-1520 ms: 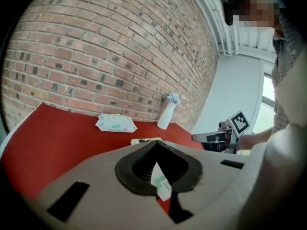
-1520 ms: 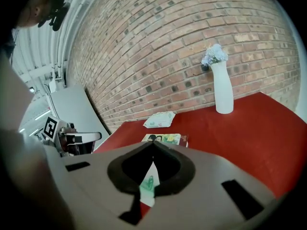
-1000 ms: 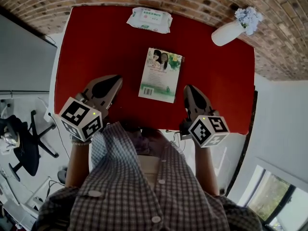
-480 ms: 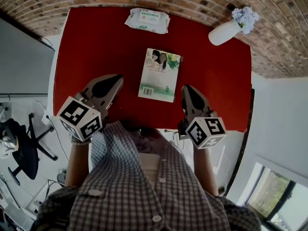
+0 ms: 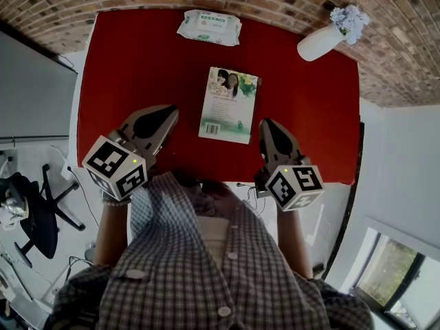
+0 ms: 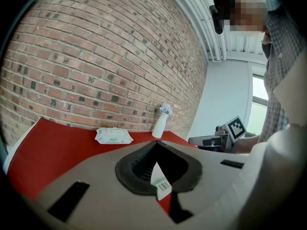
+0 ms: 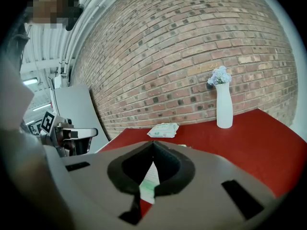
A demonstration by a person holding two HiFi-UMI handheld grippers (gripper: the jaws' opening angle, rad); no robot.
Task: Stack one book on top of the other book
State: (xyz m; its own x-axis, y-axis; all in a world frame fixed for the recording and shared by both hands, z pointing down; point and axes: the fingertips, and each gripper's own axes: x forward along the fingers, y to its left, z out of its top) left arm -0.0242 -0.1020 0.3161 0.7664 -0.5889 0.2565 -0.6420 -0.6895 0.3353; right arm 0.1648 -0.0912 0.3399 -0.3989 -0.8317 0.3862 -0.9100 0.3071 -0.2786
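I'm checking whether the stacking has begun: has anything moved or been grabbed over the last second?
Nothing visibly changed. The left gripper and right gripper stay shut and empty on either side of the book, which lies flat on the red table. The wipes pack and the vase are where they were.

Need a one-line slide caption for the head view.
Shut left hand-held gripper and shut right hand-held gripper flank a green-and-white paperback book on a red table.
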